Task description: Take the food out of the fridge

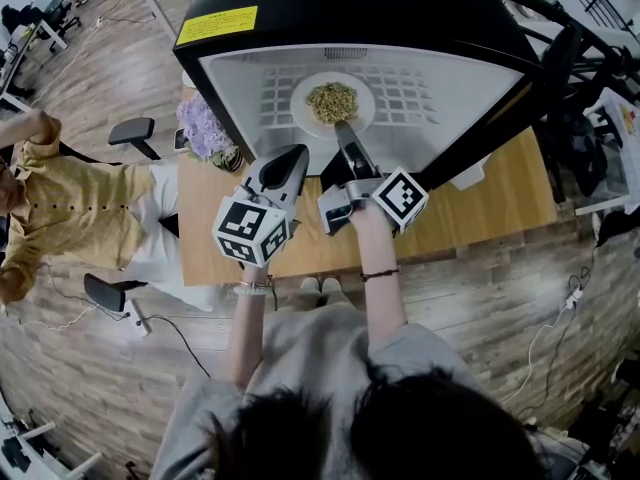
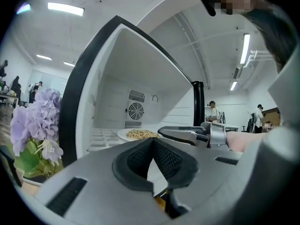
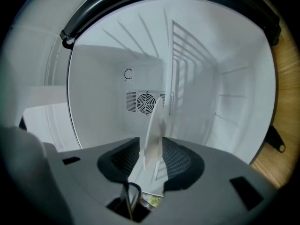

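Head view shows the plate (image 1: 303,108) of food (image 1: 332,101) on the shelf inside the open fridge (image 1: 400,28); the right gripper (image 1: 344,128) reaches in, its jaws parted around the plate's rim without pinching it; the left gripper (image 1: 288,160) waits outside, closed on nothing. A shallow bite on that thin rim could let the plate tip and spill; closing off-centre could shove it deeper.

Purple flowers (image 1: 205,128) stand on the wooden table (image 1: 500,198), near a seated person in yellow (image 1: 70,203).
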